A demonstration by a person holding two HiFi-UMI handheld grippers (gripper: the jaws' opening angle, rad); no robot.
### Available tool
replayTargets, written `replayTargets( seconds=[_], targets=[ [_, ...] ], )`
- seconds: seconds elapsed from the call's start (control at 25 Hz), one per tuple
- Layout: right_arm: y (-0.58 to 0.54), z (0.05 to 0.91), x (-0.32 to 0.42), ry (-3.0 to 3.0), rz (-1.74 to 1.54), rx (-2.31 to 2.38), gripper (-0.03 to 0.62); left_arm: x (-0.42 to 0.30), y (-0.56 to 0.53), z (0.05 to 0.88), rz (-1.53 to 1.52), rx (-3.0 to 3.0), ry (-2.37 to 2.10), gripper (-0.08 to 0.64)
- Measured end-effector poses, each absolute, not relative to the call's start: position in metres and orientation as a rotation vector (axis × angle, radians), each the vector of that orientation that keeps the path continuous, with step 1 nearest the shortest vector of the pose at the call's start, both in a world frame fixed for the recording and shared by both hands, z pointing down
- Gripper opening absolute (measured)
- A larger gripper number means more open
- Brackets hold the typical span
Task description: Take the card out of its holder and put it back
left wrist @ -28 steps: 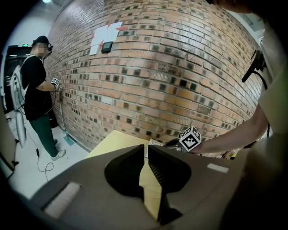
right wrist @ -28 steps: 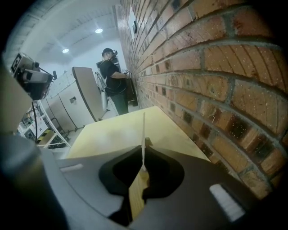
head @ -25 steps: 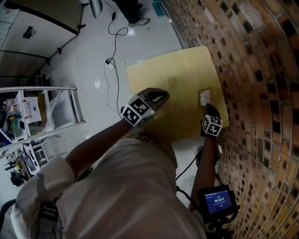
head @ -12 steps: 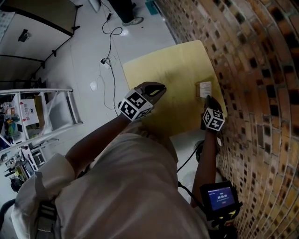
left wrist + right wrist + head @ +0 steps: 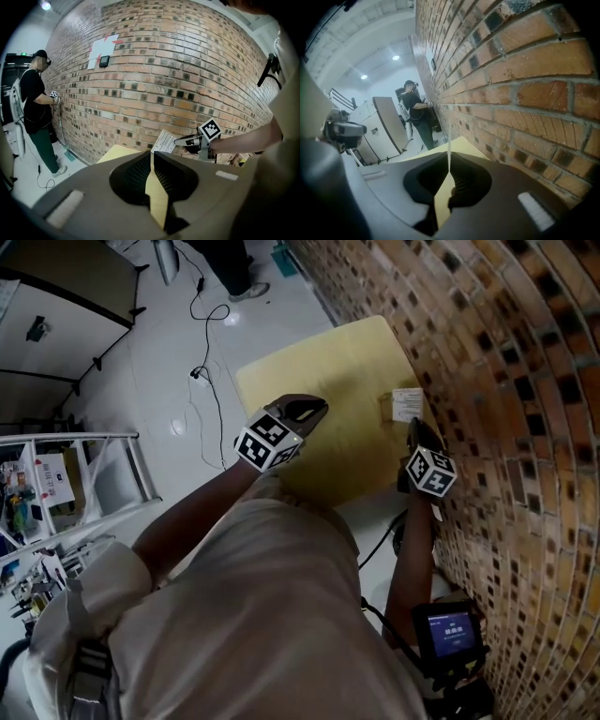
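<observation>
A white printed card (image 5: 406,404) hangs over the right edge of the yellow table (image 5: 319,362), close to the brick wall. My right gripper (image 5: 412,425) is shut on the card's near end. In the left gripper view the card (image 5: 164,141) sticks out tilted from the right gripper (image 5: 178,140). Along the right gripper's own jaws (image 5: 449,158) the card (image 5: 449,140) shows edge-on as a thin white line. My left gripper (image 5: 322,407) hovers over the table's left part, shut (image 5: 151,155) with nothing in it. I cannot make out a card holder.
The brick wall (image 5: 506,381) runs along the table's right side. A person (image 5: 35,103) stands at the wall beyond the table. Cables (image 5: 202,352) lie on the white floor, and a metal rack (image 5: 94,456) stands at the left. A small screen (image 5: 448,632) hangs below my right arm.
The head view has swung, so the table sits higher in the picture. Both grippers keep about their places over the table. The right one stays shut on the card.
</observation>
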State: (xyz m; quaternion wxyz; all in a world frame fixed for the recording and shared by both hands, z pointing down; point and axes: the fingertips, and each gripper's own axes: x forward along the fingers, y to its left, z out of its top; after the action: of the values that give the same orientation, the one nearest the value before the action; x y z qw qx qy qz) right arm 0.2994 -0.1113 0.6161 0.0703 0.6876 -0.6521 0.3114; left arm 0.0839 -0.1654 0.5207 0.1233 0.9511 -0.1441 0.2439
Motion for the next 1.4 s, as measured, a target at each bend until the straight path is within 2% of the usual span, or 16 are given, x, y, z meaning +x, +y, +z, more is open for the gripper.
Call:
replayTargets(
  seconds=[0.76,1.4],
  targets=[
    [-0.052,0.474,0.318,-2.071,0.834,2.242,0.014,0.129,-0.182,0.476,0.626,2.894,-0.414,0.04],
    [0.013,0.443,0.351,-1.97,0.722,2.356,0.014,0.081,-0.249,0.457,0.425,2.828,-0.676,0.031]
  ],
)
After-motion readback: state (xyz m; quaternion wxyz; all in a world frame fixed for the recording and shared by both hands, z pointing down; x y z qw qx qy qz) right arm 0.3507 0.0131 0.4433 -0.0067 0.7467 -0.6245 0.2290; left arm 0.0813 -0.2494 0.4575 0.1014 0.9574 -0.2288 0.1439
